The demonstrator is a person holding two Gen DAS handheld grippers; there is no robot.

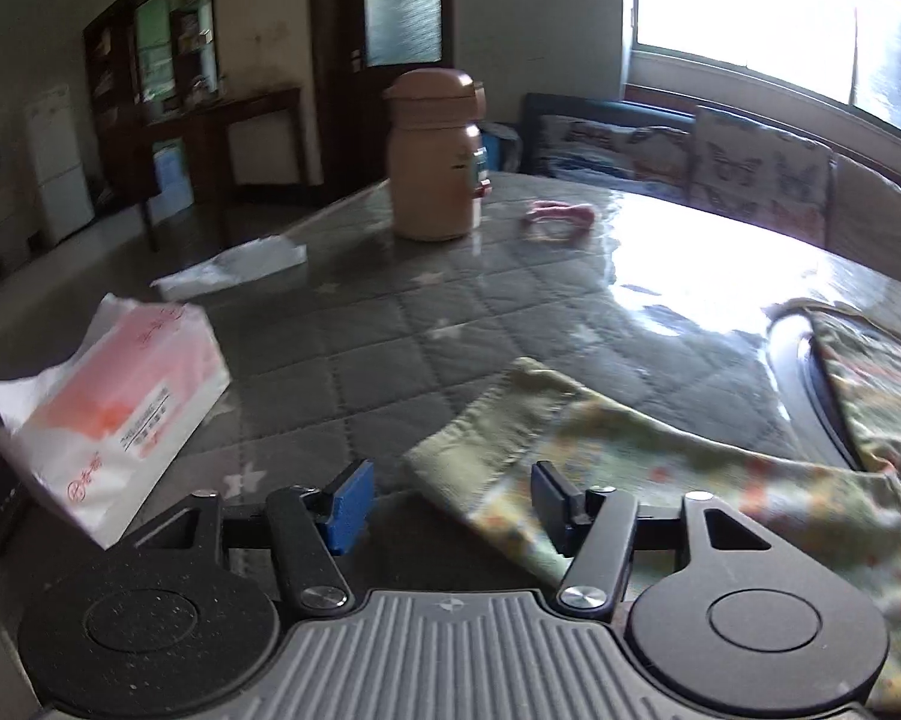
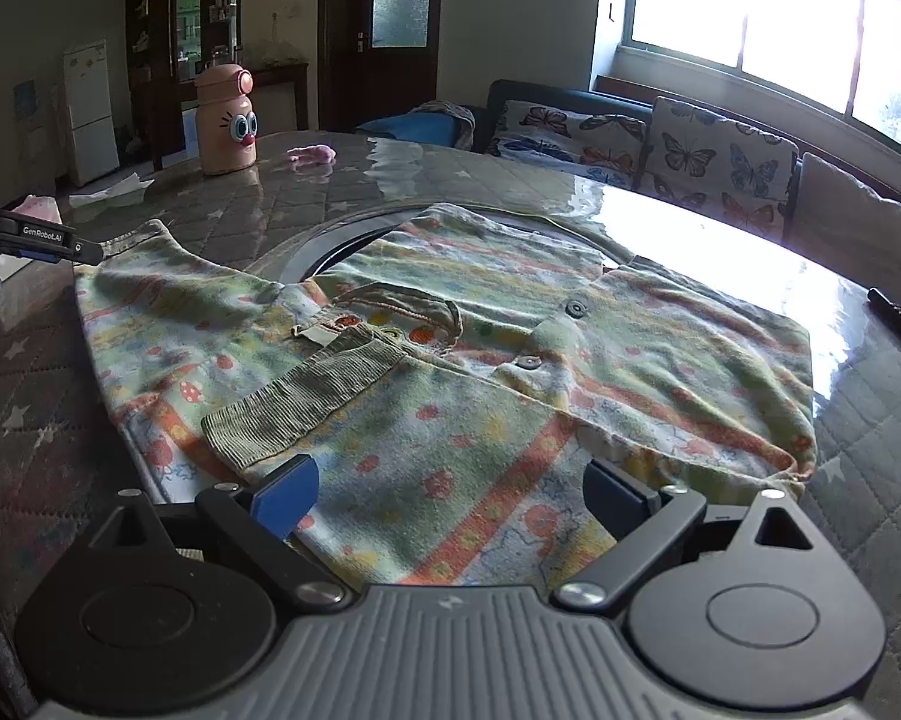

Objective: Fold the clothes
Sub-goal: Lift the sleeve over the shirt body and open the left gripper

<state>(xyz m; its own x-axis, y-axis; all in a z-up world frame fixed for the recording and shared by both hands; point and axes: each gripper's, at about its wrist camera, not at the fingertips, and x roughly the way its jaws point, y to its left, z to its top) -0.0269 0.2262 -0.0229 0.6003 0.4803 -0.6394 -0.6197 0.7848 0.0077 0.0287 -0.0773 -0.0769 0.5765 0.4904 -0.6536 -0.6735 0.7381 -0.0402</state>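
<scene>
A child's green and orange patterned top (image 2: 480, 396) lies spread flat on the quilted table. One sleeve is folded across its front, with the ribbed cuff (image 2: 306, 408) near me. The other sleeve stretches out to the left, ending in a green cuff (image 1: 498, 420). My left gripper (image 1: 450, 501) stands open at that cuff; the cuff's corner lies between the blue pads (image 1: 351, 504) without being pinched. In the right wrist view the left gripper (image 2: 48, 243) shows at the left edge beside the cuff (image 2: 138, 237). My right gripper (image 2: 453, 498) is wide open over the top's near hem.
A peach cartoon-faced flask (image 2: 225, 120), a small pink item (image 2: 312, 155) and a white tissue (image 1: 234, 270) lie at the table's far side. A tissue pack (image 1: 114, 408) sits left of my left gripper. A dark round inset (image 2: 324, 246) lies under the top. A butterfly-cushioned sofa (image 2: 690, 156) runs behind.
</scene>
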